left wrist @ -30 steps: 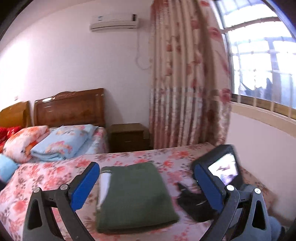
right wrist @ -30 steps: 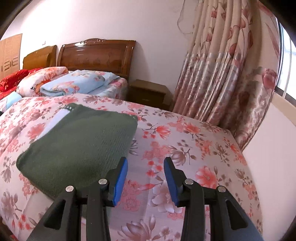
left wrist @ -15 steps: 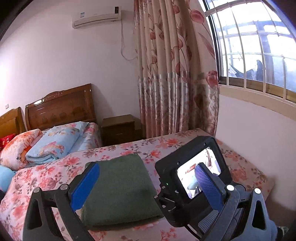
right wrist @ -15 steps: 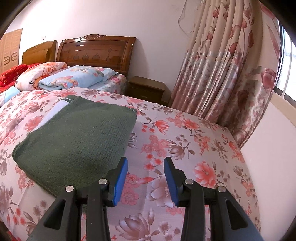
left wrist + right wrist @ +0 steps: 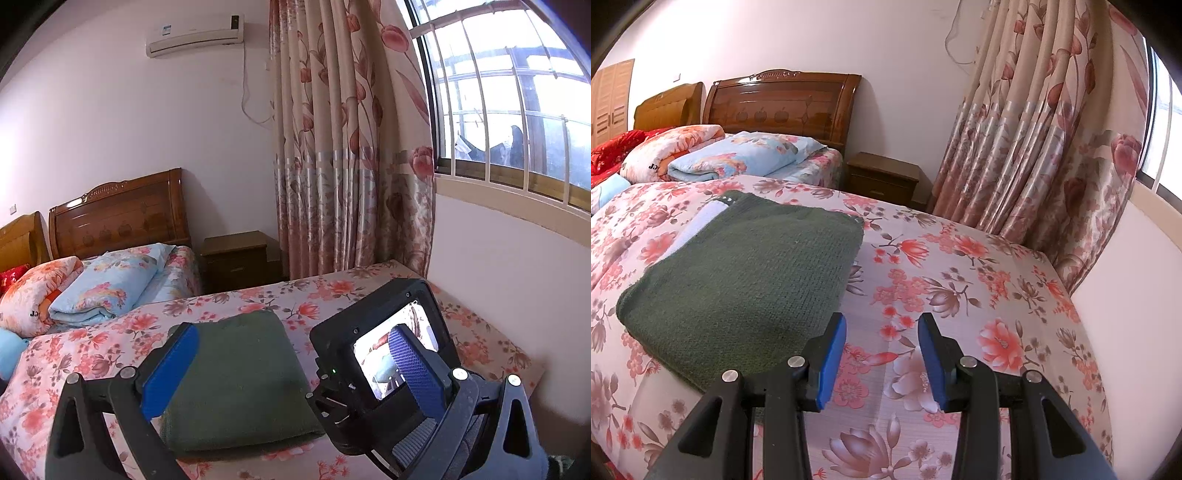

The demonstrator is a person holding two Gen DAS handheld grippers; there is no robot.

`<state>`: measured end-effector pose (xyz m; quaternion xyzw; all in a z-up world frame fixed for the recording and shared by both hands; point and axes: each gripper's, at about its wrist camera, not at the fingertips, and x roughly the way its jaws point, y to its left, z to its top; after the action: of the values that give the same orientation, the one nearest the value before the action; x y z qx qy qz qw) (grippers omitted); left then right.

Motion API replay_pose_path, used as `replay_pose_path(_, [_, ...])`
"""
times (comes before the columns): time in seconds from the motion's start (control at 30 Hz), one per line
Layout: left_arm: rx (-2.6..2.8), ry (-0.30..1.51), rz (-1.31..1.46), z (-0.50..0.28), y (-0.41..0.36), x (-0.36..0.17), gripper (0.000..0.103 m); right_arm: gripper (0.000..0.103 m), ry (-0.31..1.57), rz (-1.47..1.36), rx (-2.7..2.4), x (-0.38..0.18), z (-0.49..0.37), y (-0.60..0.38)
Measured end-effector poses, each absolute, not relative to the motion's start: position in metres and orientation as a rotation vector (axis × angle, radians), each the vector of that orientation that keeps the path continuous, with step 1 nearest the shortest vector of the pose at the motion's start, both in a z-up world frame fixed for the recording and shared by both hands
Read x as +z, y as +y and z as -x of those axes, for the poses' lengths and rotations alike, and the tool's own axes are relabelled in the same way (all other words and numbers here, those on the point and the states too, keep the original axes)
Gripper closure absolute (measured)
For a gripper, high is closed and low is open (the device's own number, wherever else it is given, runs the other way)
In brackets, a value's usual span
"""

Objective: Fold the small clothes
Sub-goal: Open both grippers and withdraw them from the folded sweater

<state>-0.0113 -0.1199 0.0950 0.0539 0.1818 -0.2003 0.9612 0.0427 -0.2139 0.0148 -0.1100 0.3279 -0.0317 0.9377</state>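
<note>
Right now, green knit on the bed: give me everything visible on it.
The green knit garment is dark green, coarse-knit, folded into a thick, roughly rectangular stack. It lies flat on the floral bedspread. A white layer peeks out along its far-left edge. Neither gripper touches it; the bedspread alone supports it.
</note>
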Motion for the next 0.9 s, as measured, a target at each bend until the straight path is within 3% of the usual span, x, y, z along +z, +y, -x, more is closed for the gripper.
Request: replay_pose_path(0.9, [-0.417, 0.357, -0.107, 0.0149, -0.1235, 0.0996, 0.0, 0.062, 0.666, 0.214, -0.065, 0.014, -0.0428, -0.2157])
